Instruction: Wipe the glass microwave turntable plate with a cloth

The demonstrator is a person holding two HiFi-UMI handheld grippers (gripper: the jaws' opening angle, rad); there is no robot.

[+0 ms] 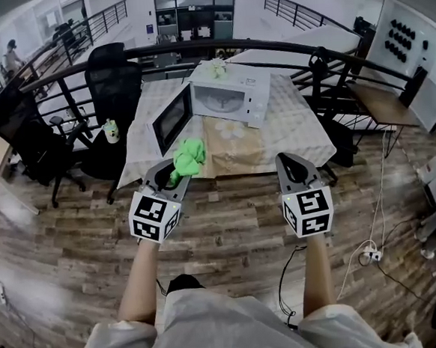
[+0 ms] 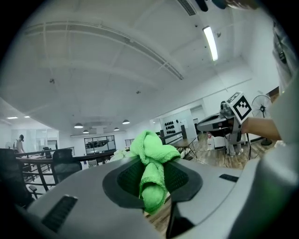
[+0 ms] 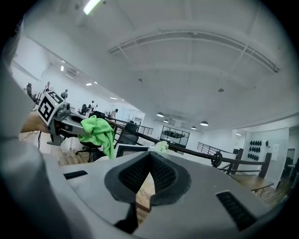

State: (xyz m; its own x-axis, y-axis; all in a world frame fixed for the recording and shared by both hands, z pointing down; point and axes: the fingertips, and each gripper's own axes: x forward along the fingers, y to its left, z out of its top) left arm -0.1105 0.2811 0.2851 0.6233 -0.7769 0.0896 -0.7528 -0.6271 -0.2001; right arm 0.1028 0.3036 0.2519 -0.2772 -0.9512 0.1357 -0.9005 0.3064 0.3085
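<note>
1. Nearest, low in the head view, the person's two arms reach forward, each with one claw: two in all.
2. The left gripper (image 1: pixel 175 179), left of centre, is clamped on one green cloth (image 1: pixel 189 157). A fold is pinched between the pads and the rest is bunched above the tips.
3. The right gripper (image 1: pixel 291 165), right of centre, holds nothing. Its own view shows the jaws drawn together at the tips, with only the floor and table edge seen through the gap below.
4. Beyond both claws lies bare wooden floor (image 1: pixel 230 228). They hang well apart from the table, so I judge that wiping has not begun.
5. Upper centre stands one table (image 1: pixel 294 137) with a patterned cover. On it is one white microwave (image 1: pixel 251 92), whose door (image 1: pixel 172 119) is swung open to the left.
6. The glass turntable plate cannot be made out. It is presumably inside the open cavity, but that area is too small to tell.
7. Done, as far as can be seen: the cloth is in hand and the door is open. Left to do: approach, reach the plate and wipe it.
8. Farther, at upper left, are two black office chairs (image 1: pixel 31 139), and a dark railing (image 1: pixel 283 46) curves behind the table.
</note>
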